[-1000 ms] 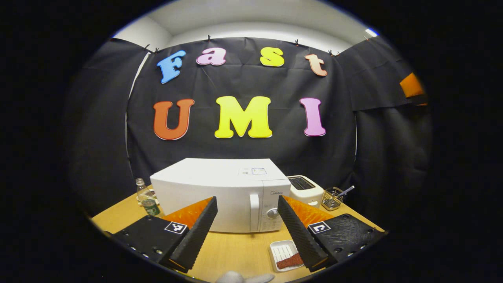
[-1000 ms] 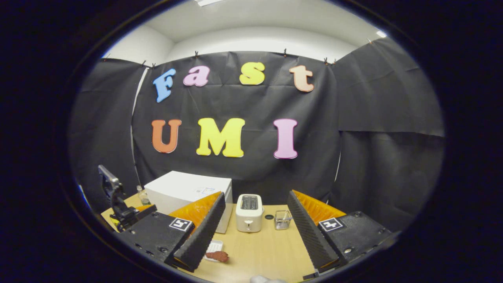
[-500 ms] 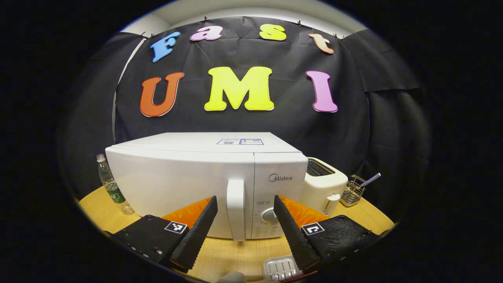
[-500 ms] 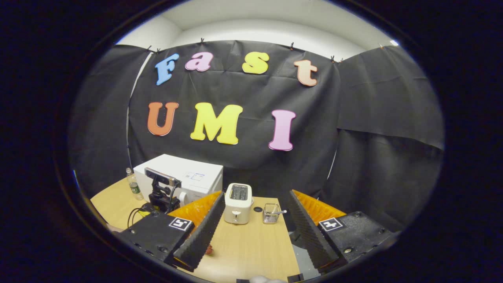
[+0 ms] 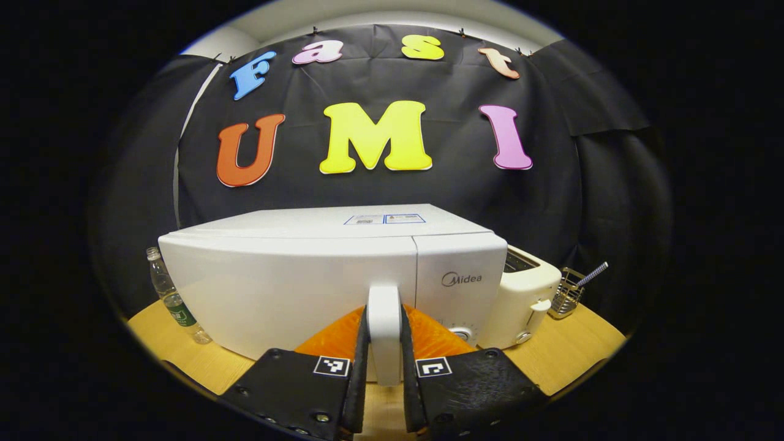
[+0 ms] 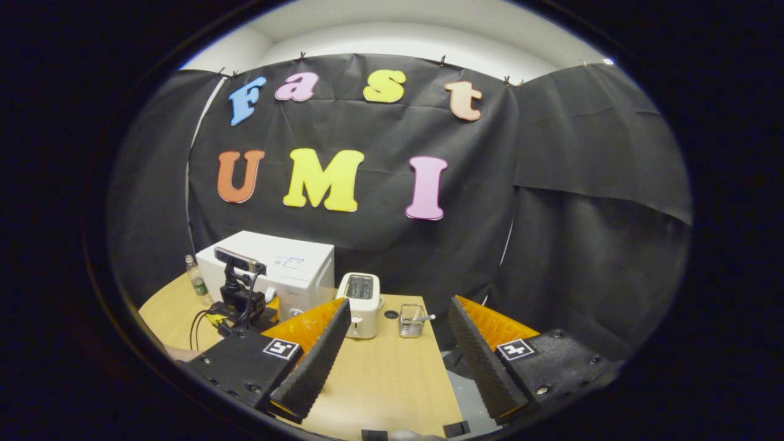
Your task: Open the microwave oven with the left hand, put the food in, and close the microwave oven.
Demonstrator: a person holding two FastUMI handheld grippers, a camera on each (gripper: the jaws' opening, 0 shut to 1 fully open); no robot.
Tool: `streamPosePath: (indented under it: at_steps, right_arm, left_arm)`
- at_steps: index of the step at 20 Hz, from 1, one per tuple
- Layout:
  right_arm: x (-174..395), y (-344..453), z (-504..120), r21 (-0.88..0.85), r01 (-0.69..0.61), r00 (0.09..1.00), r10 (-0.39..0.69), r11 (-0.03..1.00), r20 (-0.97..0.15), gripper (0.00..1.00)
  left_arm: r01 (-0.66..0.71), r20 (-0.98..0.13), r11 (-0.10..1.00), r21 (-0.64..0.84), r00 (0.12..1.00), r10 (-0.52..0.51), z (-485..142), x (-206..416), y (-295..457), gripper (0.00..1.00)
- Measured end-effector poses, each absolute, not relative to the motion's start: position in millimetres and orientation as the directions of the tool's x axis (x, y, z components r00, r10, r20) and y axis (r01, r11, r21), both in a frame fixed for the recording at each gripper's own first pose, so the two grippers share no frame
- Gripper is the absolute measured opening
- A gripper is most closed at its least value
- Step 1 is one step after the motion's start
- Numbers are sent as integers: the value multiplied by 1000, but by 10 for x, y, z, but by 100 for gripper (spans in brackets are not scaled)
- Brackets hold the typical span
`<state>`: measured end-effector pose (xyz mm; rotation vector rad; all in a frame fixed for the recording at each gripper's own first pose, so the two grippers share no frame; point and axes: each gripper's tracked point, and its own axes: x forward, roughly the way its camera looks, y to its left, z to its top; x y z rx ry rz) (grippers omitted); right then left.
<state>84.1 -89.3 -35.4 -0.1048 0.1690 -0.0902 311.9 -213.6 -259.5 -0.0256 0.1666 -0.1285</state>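
1. Left tongs (image 5: 384, 392) are clenched on the white vertical door handle (image 5: 384, 324) of the white box-shaped microwave oven (image 5: 294, 282); both fingers (image 5: 358, 373) press the handle's two sides, low on the bar.
2. Left tongs point straight and level at the oven front, the handle centred between the fingers.
3. The microwave oven door is closed, flush with the control panel; a round dial (image 5: 459, 334) shows partly, just right of the tongs.
4. The microwave oven stands on the light wooden surface (image 5: 184, 355), toward its back, near the black cloth wall.
5. A clear plastic water bottle with a green label (image 5: 174, 303) stands upright just left of the oven.
6. A white two-slot toaster (image 5: 527, 294) stands right beside the oven on its right; whether they touch, cannot tell.
7. A small wire-mesh basket (image 5: 566, 294) with a striped stick leaning out sits right of the toaster, apart from it.
8. Right tongs (image 6: 398, 361) are released, fingers spread wide, nothing between them.
9. Right tongs hang above the surface's front right part, well apart from the oven, aimed toward the toaster (image 6: 361, 297) and basket (image 6: 411, 320).
10. In the right gripper view the left gripper with its black top-mounted camera (image 6: 240, 294) sits against the oven (image 6: 275, 269) front, cables trailing from it.
11. The bottle (image 6: 197, 283) shows left of the oven in that view.
12. The food cannot be made out in either view.
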Motion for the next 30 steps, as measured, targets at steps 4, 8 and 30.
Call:
streamPosePath:
  at_steps: [4, 8, 30]
  right_arm:
    - [842, -874, -346, -104, 75, 982, -91, 992, -166, 100]
    - [816, -825, -292, -112, 60, 985, -77, 992, -156, 100]
    - [329, 548, -434, -94, -174, 975, 158, 980, -157, 100]
  left_arm:
    - [132, -176, 991, -33, 975, -135, -2596, 3090, -2119, 9]
    - [142, -199, 989, -53, 969, -149, -2610, 2972, -2099, 9]
    - [-2, -295, 999, 55, 955, 18, -2921, 795, -32, 10]
